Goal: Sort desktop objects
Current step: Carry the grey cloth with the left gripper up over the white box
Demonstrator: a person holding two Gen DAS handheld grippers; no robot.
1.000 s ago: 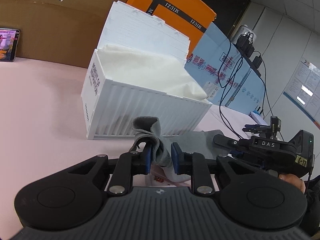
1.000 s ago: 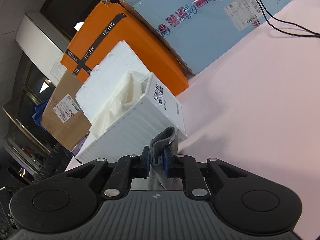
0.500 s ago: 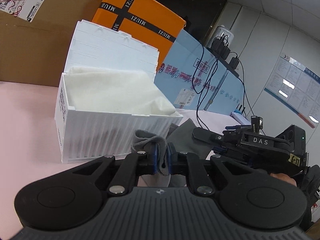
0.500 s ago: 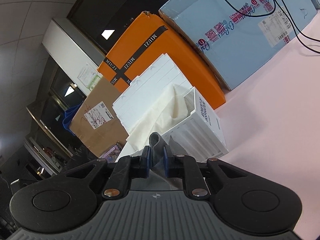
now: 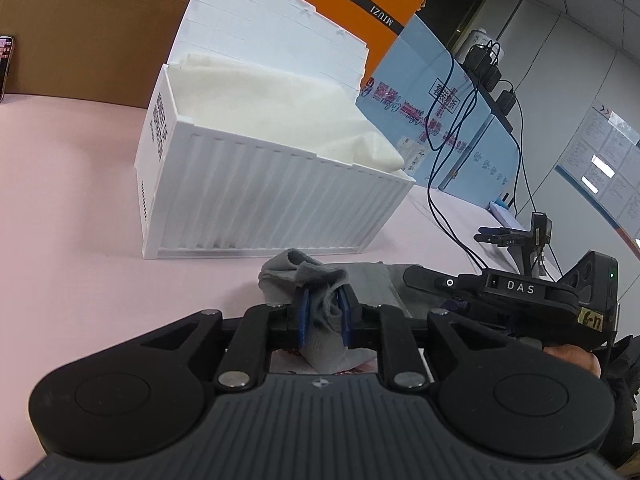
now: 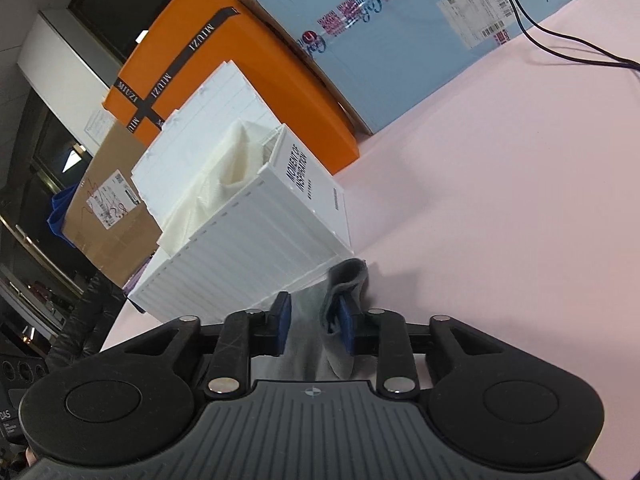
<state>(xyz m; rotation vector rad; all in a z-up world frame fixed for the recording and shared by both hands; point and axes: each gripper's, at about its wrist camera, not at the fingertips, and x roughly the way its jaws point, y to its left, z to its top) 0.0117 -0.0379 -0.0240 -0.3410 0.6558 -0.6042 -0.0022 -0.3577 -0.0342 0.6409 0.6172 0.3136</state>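
The pink table [image 5: 72,208] carries everything. Against its far edge lean a brown cardboard box [image 5: 80,40], a blue carton [image 6: 400,40] and an orange box [image 6: 224,60] (black MIUZI band across it). In front of them stands the white ribbed crate [image 5: 272,204], lid up, a cream cloth [image 5: 280,108] heaped inside. Just before the crate's near wall lies the grey cloth [image 5: 316,280], spread flat on the table between the two claws. The left gripper [image 5: 323,312] has its fingers partly parted, a bunched fold between them. The right gripper [image 6: 314,316] stands wider apart, a corner of cloth resting against only its right pad [image 6: 347,328].
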